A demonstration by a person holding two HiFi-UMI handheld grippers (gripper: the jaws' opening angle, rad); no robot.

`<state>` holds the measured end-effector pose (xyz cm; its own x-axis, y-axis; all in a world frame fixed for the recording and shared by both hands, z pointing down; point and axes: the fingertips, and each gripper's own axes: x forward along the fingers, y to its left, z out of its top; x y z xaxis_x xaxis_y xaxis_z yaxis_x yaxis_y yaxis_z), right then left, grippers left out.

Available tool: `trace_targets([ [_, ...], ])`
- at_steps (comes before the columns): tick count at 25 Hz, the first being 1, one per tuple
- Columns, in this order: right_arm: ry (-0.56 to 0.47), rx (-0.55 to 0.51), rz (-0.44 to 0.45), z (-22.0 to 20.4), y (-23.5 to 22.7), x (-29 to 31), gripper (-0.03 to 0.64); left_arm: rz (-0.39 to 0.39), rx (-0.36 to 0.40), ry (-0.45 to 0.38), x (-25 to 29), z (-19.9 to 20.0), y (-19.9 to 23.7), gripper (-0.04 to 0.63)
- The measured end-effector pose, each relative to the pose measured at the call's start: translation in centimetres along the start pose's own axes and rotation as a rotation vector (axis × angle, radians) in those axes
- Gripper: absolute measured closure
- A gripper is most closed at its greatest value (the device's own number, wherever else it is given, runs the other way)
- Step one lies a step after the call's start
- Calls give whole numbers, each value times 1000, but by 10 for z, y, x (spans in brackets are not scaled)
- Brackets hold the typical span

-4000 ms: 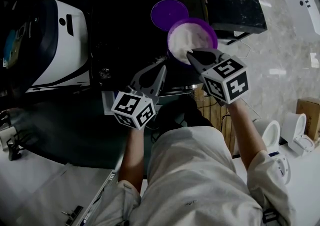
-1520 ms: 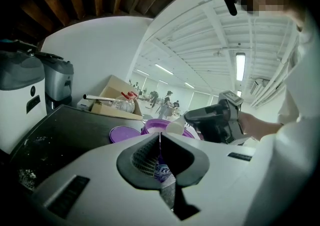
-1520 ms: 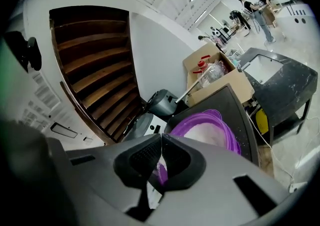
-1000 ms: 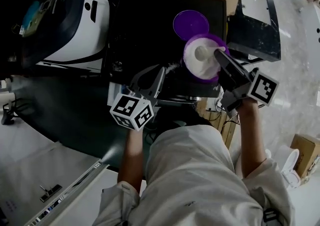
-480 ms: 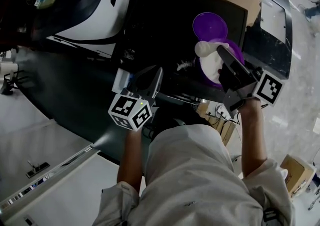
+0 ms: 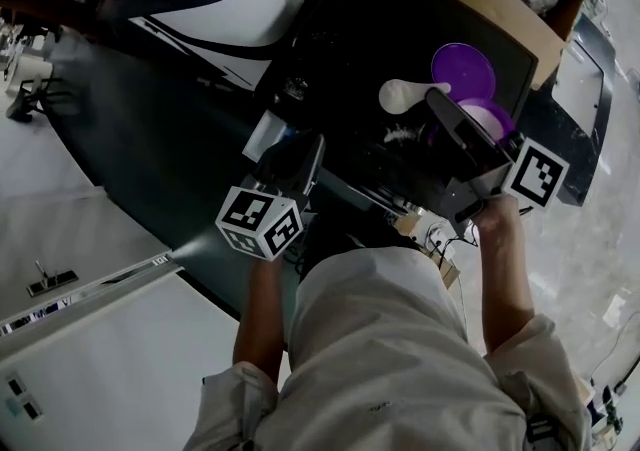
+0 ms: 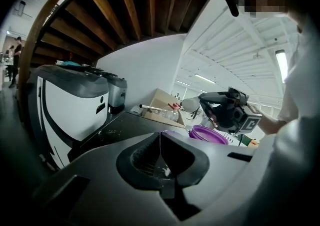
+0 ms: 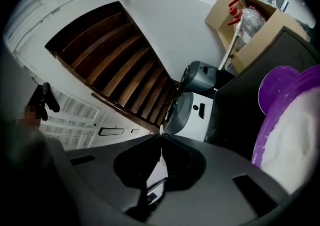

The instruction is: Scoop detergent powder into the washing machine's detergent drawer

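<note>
White scoop, clamped in right gripper, lies crosswise, pointing left.

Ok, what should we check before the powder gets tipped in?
1. Right gripper shut on the scoop handle: ok.
2. Scoop looks full: ok.
3. Scoop outside the purple tub: ok.
4. Left gripper shut and empty: ok.
5. Detergent drawer open and under the scoop: cannot tell, too dark.
6. No spills: not ok, white specks on the dark top.
</note>
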<state>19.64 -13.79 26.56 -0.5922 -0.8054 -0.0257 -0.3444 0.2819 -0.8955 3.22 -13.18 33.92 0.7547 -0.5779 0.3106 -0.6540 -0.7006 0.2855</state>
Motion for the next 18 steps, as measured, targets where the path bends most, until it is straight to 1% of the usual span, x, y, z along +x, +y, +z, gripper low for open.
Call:
trace_targets([
  [9, 140, 4, 79, -38, 21, 47, 604, 123, -39, -46, -42, -1, 28, 574],
  [15, 226, 16, 114, -70, 27, 71, 604, 179, -65, -65, -62, -6, 42, 574],
  [18, 267, 25, 113, -86, 26, 79, 604, 200, -76, -76, -72, -9, 47, 574],
])
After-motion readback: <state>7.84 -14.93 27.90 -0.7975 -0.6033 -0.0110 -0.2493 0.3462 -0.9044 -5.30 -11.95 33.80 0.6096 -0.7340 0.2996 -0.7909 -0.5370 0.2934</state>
